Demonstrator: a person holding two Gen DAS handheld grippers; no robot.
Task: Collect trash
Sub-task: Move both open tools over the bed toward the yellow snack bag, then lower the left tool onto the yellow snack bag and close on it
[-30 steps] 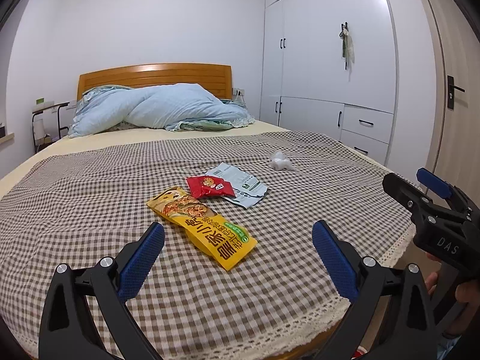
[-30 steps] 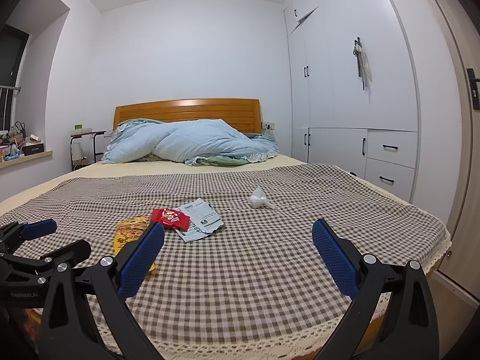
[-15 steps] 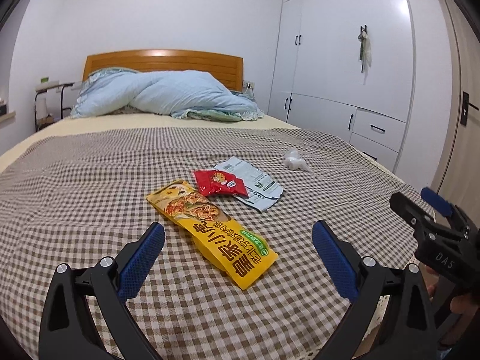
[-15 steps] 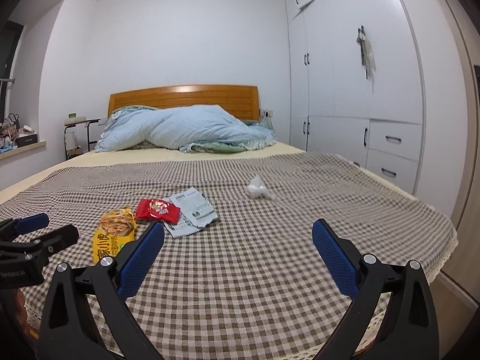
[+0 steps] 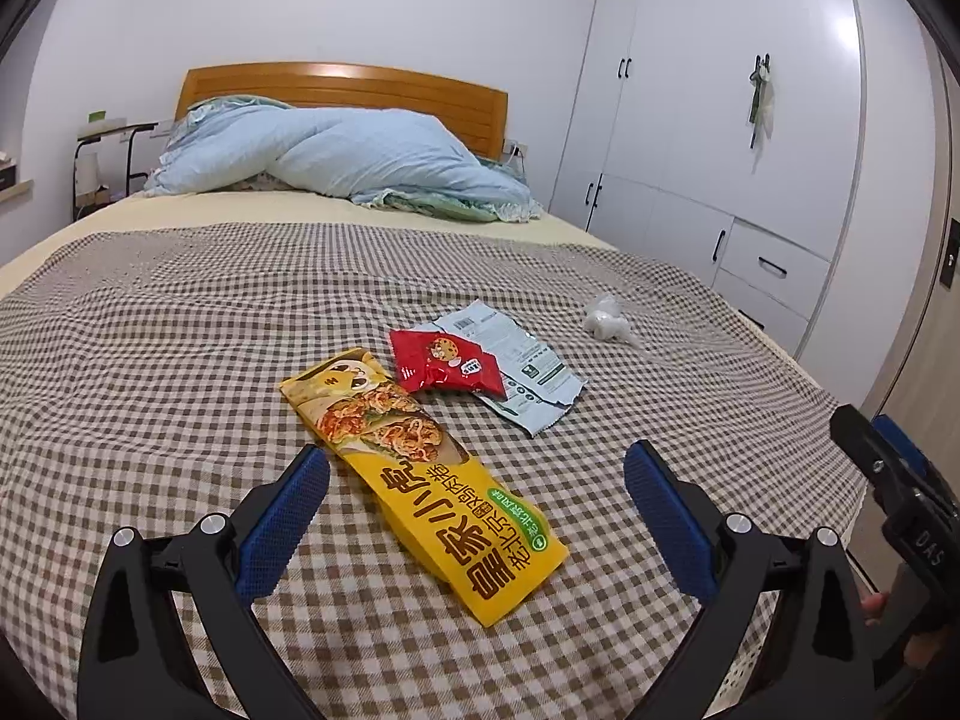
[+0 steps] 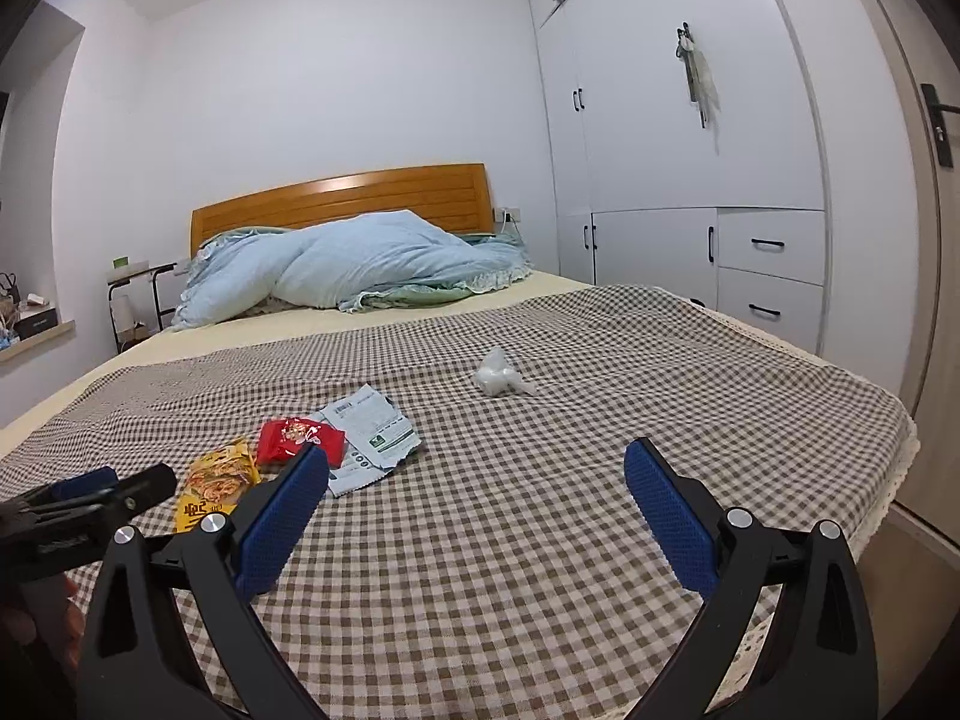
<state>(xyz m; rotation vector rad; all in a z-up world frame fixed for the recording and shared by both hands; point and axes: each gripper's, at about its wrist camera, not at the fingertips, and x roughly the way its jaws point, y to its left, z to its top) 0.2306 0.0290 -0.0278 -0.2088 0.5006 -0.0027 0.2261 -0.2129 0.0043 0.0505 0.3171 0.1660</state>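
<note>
Left wrist view: the left claw point(image 5: 477, 480) hangs spread wide and empty over the checked bedspread point(image 5: 150, 372). The yellow snack packet point(image 5: 420, 474) lies flat between its pads, running toward 11 o'clock. At 12 o'clock a red wrapper point(image 5: 445, 367) overlaps a pale torn pouch point(image 5: 516, 369); a crumpled white wad point(image 5: 606, 324) sits at 1 o'clock.

Right wrist view: the right claw point(image 6: 477, 480) is likewise wide apart, holding nothing. The wrappers lie at 10 o'clock, the wad at 12.
</note>
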